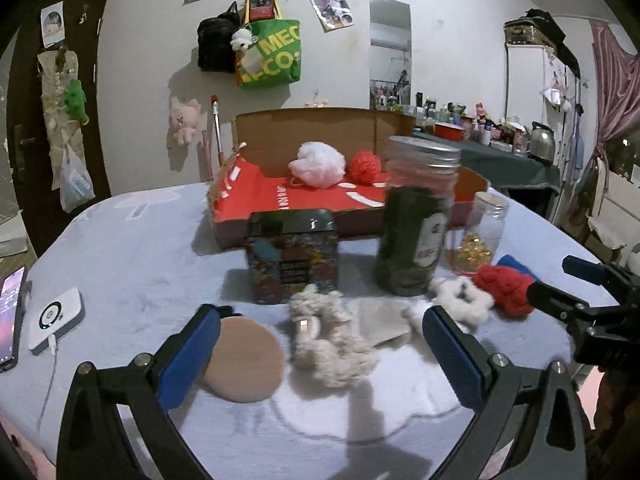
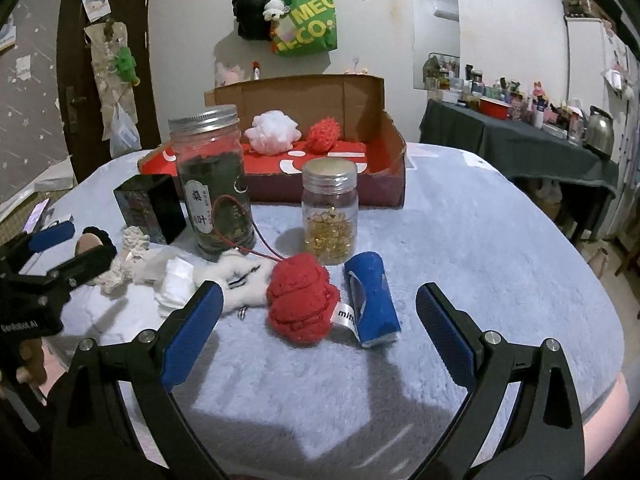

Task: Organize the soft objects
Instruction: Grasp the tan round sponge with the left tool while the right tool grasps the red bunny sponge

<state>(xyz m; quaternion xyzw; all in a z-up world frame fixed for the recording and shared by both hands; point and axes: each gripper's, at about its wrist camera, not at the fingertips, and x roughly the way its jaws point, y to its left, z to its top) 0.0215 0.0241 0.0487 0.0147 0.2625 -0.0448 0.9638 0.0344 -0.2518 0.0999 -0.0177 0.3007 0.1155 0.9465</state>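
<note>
My left gripper [image 1: 322,320] hangs open low over the blue blanket, with a beige rope knot [image 1: 328,336] between its fingers and a round tan puff [image 1: 244,360] by the left finger. To the right lie a white fluffy piece [image 1: 460,300] and a red knitted ball [image 1: 506,288]. My right gripper [image 2: 320,296] is open too, its fingers either side of the red knitted ball [image 2: 302,300] and a blue roll [image 2: 372,300]. Behind stands a cardboard box [image 2: 300,96] holding a white mesh puff [image 2: 272,128] and a red ball [image 2: 326,132].
A tall jar of green leaves [image 2: 216,184], a small jar of golden capsules [image 2: 330,216] and a dark tin [image 2: 150,208] stand between the soft items and the box. A white power bank [image 1: 56,320] and phone [image 1: 10,320] lie far left. A cluttered side table [image 2: 520,128] is back right.
</note>
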